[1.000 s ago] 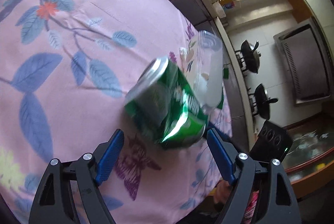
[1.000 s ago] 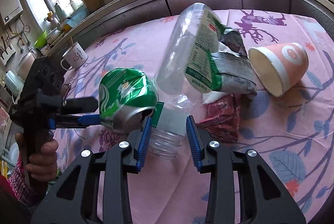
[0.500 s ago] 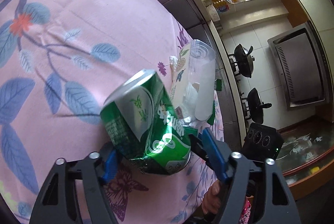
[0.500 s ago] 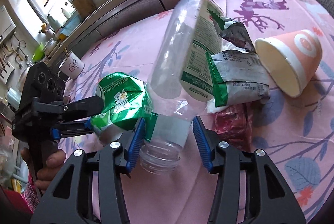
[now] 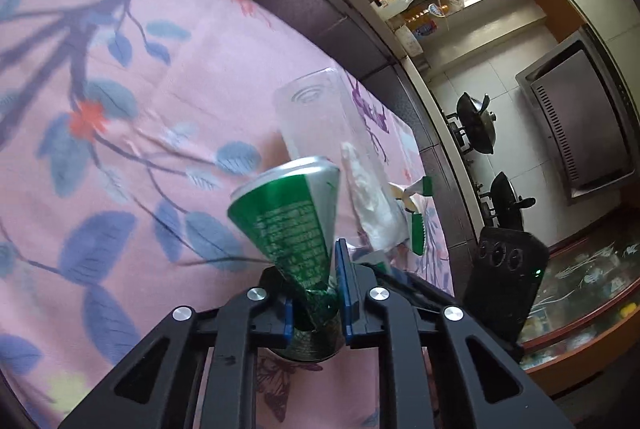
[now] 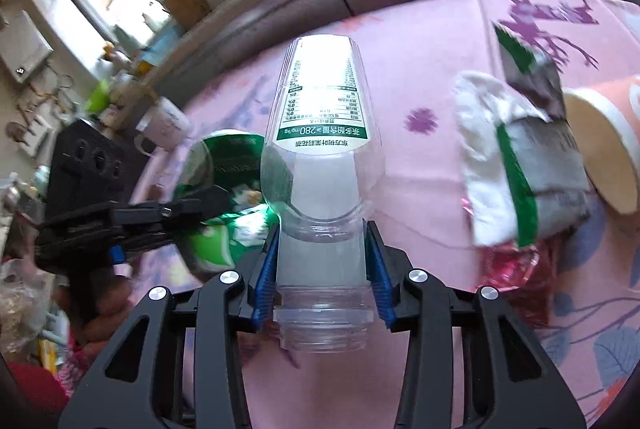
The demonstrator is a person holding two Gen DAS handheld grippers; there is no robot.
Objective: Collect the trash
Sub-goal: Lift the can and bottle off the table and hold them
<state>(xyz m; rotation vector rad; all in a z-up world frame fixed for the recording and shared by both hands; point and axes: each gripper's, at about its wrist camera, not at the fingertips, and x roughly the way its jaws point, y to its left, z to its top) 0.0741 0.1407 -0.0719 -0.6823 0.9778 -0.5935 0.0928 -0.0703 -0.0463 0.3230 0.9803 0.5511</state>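
A crushed green drink can point(image 5: 296, 213) is pinched at its lower end between the blue pads of my left gripper point(image 5: 316, 281), whose jaws are closing and flattening it. The can is tilted up off the pink tablecloth point(image 5: 120, 109). From the right wrist, the can point(image 6: 224, 165) and the left gripper point(image 6: 200, 205) show at the left. A clear plastic bottle point(image 6: 324, 133) with a green-and-white label is between the pads of my right gripper point(image 6: 322, 241), which press on its neck as the jaws close. The same bottle point(image 5: 320, 117) stands just behind the can.
Right of the bottle lie a white tissue point(image 6: 480, 117), a grey-green wrapper point(image 6: 536, 157), a red foil wrapper point(image 6: 508, 261) and a tipped pink paper cup point(image 6: 600, 149). A white mug point(image 6: 164, 127) stands at the table's far left. A dark counter edge borders the table.
My left jaws have shut on the can, crushing its lower end and raising it. The bottle has swung to stand straight along my right gripper's fingers.
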